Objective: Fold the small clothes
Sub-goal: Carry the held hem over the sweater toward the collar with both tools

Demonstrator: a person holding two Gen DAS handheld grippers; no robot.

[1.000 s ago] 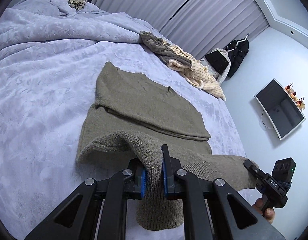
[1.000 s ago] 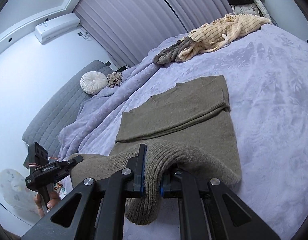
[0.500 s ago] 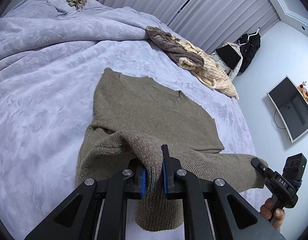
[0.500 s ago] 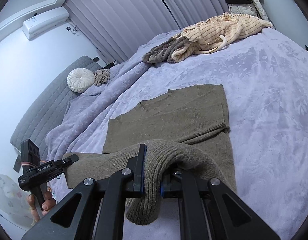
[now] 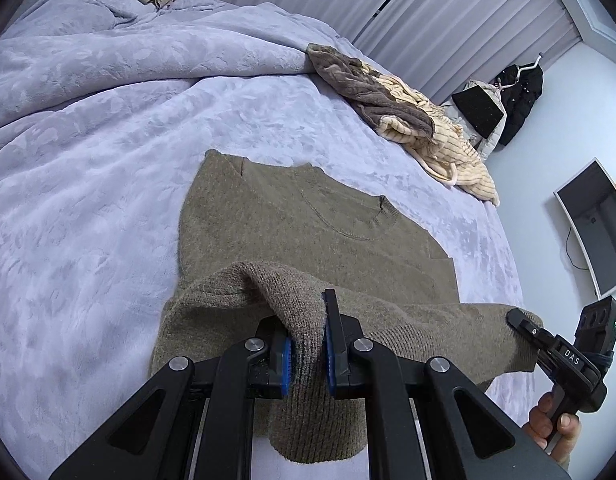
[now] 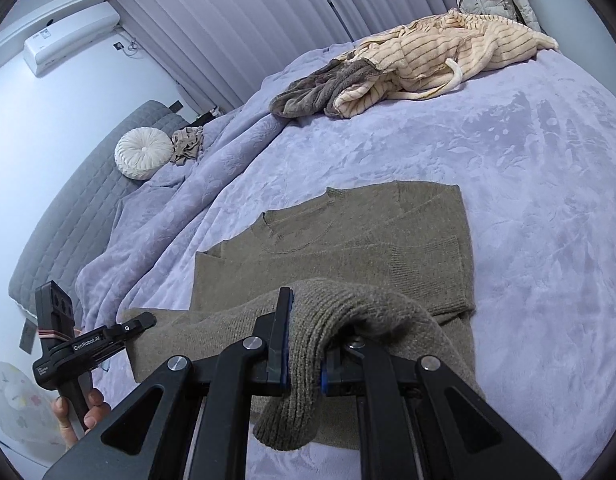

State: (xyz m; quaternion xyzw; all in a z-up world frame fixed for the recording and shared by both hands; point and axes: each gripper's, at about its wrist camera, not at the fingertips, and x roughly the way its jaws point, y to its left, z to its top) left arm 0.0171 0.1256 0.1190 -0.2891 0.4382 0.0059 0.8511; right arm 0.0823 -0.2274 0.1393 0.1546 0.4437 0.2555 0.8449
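Two tools, left tool (image 5: 306, 350) and right tool (image 6: 304, 354), side by side, each pinching raised sweater (image 5: 308, 236) hem.

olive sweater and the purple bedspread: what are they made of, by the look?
Olive sweater: a knit, likely wool or acrylic blend; visible ribbed loops at the hem pinched in the left gripper and right gripper, matte and slightly fuzzy. Purple bedspread: looks like plush fleece or velour; soft sheen with an embossed leaf pattern. Fibre content cannot be confirmed.

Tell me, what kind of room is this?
It looks like a bedroom. A big bed with a lilac blanket fills the view, with a round white cushion by its grey headboard, and curtains cover the far wall. An olive sweater is being folded on the bed.
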